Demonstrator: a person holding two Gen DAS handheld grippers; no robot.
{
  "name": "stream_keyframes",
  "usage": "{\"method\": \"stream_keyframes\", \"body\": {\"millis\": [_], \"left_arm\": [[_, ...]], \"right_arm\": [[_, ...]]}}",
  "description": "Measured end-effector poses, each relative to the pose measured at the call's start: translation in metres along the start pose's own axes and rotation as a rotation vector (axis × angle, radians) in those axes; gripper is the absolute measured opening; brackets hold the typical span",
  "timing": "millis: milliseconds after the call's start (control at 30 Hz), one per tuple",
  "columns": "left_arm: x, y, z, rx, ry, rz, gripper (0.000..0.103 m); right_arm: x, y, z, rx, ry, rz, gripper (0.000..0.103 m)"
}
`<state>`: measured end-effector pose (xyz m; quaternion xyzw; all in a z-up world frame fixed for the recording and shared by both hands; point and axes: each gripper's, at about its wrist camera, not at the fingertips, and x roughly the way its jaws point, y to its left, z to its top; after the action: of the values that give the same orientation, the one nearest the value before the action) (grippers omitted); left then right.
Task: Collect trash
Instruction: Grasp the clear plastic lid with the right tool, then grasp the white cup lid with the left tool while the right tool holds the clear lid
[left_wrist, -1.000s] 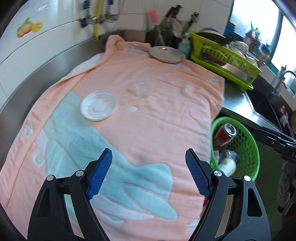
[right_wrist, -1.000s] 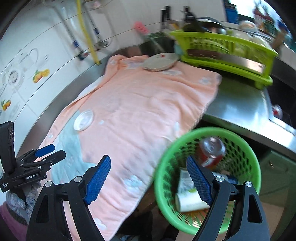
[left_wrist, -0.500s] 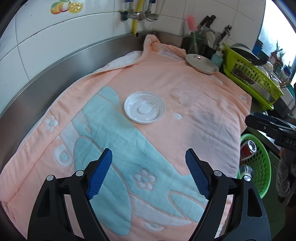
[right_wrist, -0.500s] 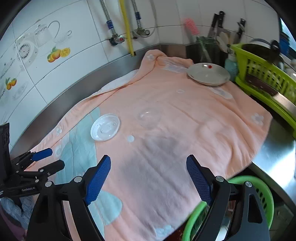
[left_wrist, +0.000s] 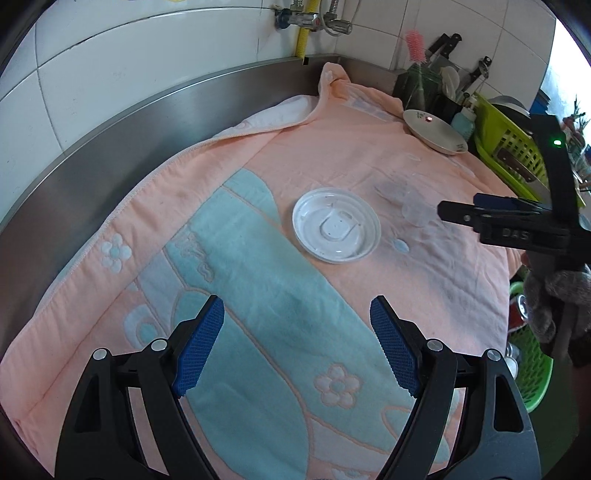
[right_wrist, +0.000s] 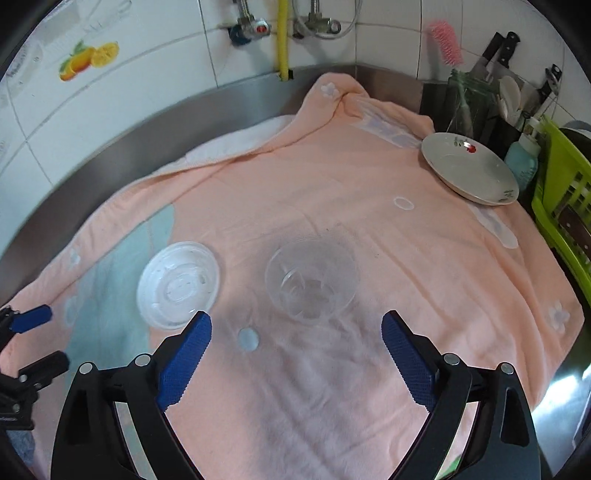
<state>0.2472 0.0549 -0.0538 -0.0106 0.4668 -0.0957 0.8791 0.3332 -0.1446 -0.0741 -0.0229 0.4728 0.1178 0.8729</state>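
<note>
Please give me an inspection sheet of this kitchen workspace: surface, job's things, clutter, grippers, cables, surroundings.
Surface: pink towel over a steel counter.
Job's things: white plastic lid and clear plastic cup lying apart on the towel; green basket at the counter edge.
Clutter: ceramic plate at the far corner.
Grippers: left gripper and right gripper both open, empty; the right one's jaws just widened.
Cables: nothing seen.
Surroundings: tiled wall, water valves, knife holder, green dish rack.

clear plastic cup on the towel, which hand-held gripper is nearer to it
Right. The right hand-held gripper faces the clear plastic cup just ahead; the left hand-held gripper sits farther off, facing the white lid.
</note>
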Motion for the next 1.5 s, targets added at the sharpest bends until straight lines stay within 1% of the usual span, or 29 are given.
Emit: {"method": "stream_keyframes", "body": {"millis": [100, 300, 333, 367, 400, 567, 767, 833, 900, 933, 1033, 1067, 1167, 1300, 1333, 1500], "left_arm": [[0.008, -0.001, 0.008, 0.011, 0.005, -0.004, 0.086], [0.028, -0.010, 0.022, 0.059, 0.027, -0.011, 0.089], [0.031, -0.011, 0.023, 0.067, 0.031, -0.010, 0.089], [0.036, -0.013, 0.026, 0.078, 0.037, -0.014, 0.090], [0.040, -0.015, 0.028, 0.088, 0.040, -0.015, 0.091], [0.058, -0.024, 0.040, 0.154, 0.061, -0.011, 0.092], [0.076, -0.038, 0.052, 0.234, 0.073, -0.036, 0.093], [0.082, -0.044, 0.054, 0.276, 0.076, -0.052, 0.094], [0.087, -0.050, 0.055, 0.322, 0.082, -0.041, 0.097], [0.091, -0.053, 0.056, 0.358, 0.084, -0.034, 0.097], [0.099, -0.058, 0.058, 0.409, 0.088, 0.001, 0.097], [0.102, -0.057, 0.060, 0.410, 0.090, 0.004, 0.097], [0.108, -0.055, 0.065, 0.408, 0.106, -0.025, 0.097], [0.117, -0.054, 0.067, 0.411, 0.122, -0.045, 0.097], [0.120, -0.054, 0.067, 0.416, 0.122, -0.037, 0.097], [0.129, -0.059, 0.068, 0.435, 0.127, -0.064, 0.097]], "right_arm": [[0.016, -0.003, 0.005, -0.005, 0.020, -0.022, 0.090], [0.046, -0.013, 0.016, 0.007, 0.054, -0.038, 0.090], [0.047, -0.014, 0.017, 0.009, 0.055, -0.038, 0.087], [0.049, -0.014, 0.017, 0.008, 0.055, -0.036, 0.083], [0.052, -0.015, 0.018, 0.006, 0.060, -0.032, 0.081], [0.056, -0.017, 0.019, 0.016, 0.062, -0.014, 0.060], [0.043, -0.019, 0.014, 0.027, 0.040, 0.000, 0.060], [0.037, -0.018, 0.012, 0.026, 0.034, 0.001, 0.060], [0.031, -0.018, 0.009, 0.026, 0.026, 0.010, 0.060], [0.028, -0.018, 0.008, 0.026, 0.020, 0.014, 0.060], [0.020, -0.018, 0.005, 0.028, 0.010, 0.029, 0.060], [0.018, -0.017, 0.004, 0.027, 0.005, 0.031, 0.060], [0.012, -0.015, -0.001, 0.021, -0.003, 0.038, 0.060], [0.008, -0.014, -0.003, 0.024, -0.010, 0.044, 0.060], [0.007, -0.014, -0.004, 0.028, -0.010, 0.048, 0.060], [0.004, -0.013, -0.012, 0.030, -0.005, 0.048, 0.060]]}}
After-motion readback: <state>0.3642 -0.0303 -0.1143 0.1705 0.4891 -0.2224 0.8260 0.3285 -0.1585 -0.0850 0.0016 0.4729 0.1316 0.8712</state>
